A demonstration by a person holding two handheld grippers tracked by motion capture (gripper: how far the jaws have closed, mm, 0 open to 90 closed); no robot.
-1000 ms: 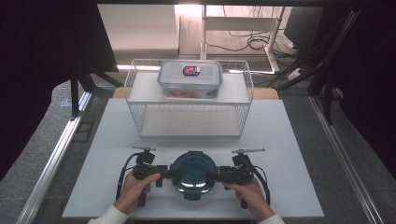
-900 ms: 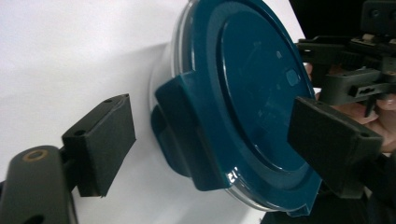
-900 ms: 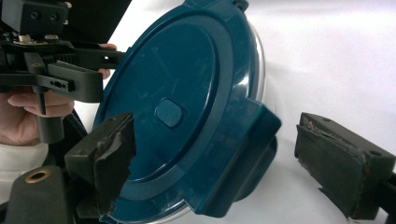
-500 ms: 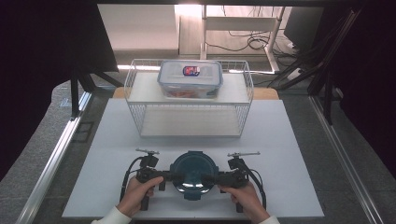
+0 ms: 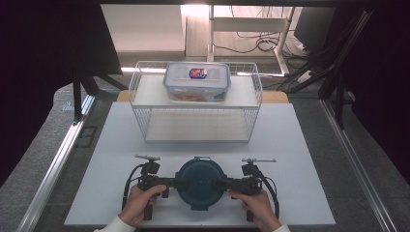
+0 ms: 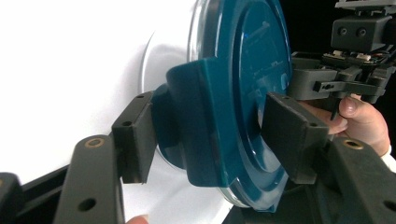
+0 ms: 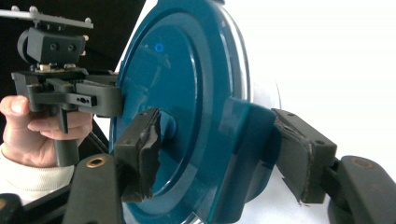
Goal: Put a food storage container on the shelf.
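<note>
High view: round container with blue lid (image 5: 200,182) on white worktop (image 5: 290,145), near front edge, between left tongs (image 5: 174,183) and right tongs (image 5: 222,183). Both tongs just closing on side clips (image 6: 187,135), pads touching. Probably rigid, smooth, slippery plastic; best gripped evenly at 2 opposite clips.

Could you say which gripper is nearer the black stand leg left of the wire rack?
Left. The left gripper is on the teal-lidded container's side toward the stand leg; the right gripper is across it. Both grippers' fingers have just been closing on it.
</note>
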